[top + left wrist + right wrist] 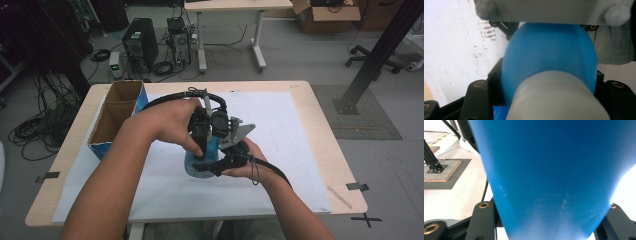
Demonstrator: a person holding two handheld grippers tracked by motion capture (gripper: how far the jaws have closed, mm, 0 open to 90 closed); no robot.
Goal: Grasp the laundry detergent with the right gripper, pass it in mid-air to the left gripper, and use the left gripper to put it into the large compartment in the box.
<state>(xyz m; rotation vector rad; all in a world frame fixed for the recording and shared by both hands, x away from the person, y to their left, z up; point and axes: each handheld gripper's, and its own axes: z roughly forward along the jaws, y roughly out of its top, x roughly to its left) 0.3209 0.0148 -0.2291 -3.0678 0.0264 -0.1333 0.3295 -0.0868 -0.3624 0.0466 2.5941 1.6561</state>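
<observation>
Both hands crowd over a blue bottle (200, 162) near the white mat's (280, 125) middle, hiding most of it. The left gripper (549, 82) apparently clamps its white cap (556, 97); the right gripper (549, 207) grips its body.

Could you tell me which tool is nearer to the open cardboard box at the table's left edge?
Left. The left tool sits on the box's side of the blue bottle; the right tool is on the bottle's far side.
</observation>
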